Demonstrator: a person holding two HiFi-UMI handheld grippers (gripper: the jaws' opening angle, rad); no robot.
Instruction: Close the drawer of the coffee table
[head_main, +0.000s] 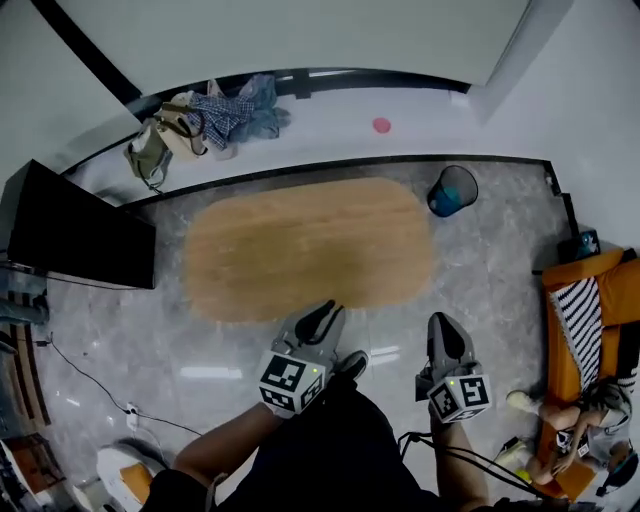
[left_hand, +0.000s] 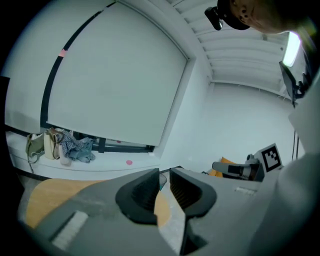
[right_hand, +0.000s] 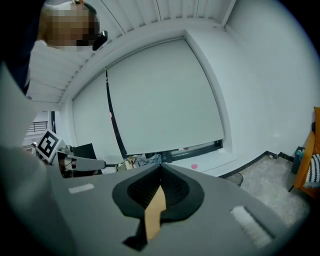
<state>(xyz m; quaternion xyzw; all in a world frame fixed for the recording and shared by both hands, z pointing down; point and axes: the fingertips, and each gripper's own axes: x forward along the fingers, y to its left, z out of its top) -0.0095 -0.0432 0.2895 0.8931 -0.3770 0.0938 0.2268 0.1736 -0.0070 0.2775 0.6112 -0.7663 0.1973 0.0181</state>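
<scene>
The coffee table shows from above as an oval wooden top on the grey stone floor; no drawer can be seen from here. Both grippers are held up close to the person's body, on the near side of the table and apart from it. In the head view the left gripper points at the table's near edge. Its jaws stand a narrow gap apart with nothing between them. The right gripper hangs to the right of it. Its jaw tips meet, empty, with a sliver of the wooden top showing behind them.
A black cabinet stands left of the table, and a blue waste bin at its far right corner. Bags and clothes lie on the window ledge. An orange sofa and a seated person are at the right. A cable crosses the floor.
</scene>
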